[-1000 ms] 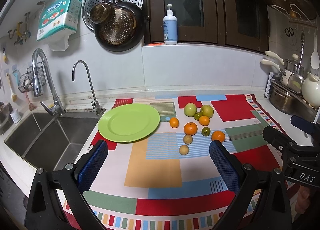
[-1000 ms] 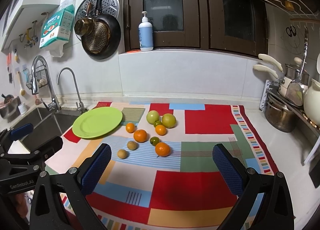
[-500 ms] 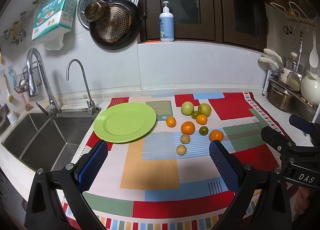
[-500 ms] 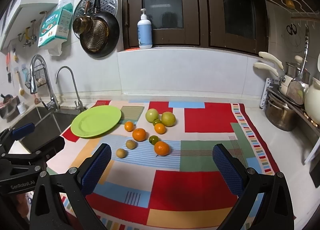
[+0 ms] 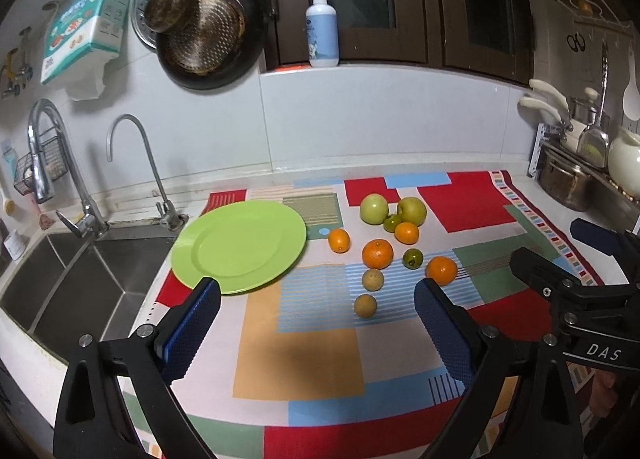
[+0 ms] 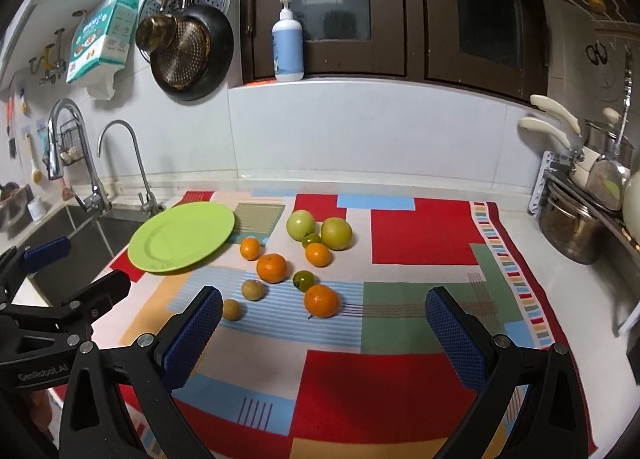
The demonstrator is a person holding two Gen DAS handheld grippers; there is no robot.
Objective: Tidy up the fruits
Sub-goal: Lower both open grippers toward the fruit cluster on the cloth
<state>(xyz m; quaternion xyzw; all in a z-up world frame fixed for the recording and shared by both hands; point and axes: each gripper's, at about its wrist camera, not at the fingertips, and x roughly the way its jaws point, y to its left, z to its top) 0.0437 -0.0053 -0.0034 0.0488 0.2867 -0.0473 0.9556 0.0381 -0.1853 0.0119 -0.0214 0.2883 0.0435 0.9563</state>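
Fruits are all loose on the patterned cloth [image 5: 472, 199], a cluster right of centre in the left wrist view, and none sits on the green plate [image 5: 240, 245], so you have the whole job ahead of you, judging that the plate is the target.

Going by size: two green apples [image 5: 374, 209] lie at the back of the cluster, touching a small green fruit between them. Three larger oranges come next, one in the middle [image 5: 377, 253] and one at the near right [image 5: 441, 270], then a smaller one just beside the plate rim [image 5: 339, 240]. Two small brown fruits [image 5: 365, 305] lie nearest you.

Your left gripper [image 5: 316, 323] holds nothing; its jaws are closing slightly yet stand wide, with a brown fruit seen between them but well ahead. Your right gripper [image 6: 324, 329] is wide apart and empty, the near orange ahead of it.

For room: the sink [image 5: 60, 279] drops away at lower left, and the plate overhangs the cloth's left edge close to it. Cookware crowds the far right. The near cloth is bare, so approach from there.
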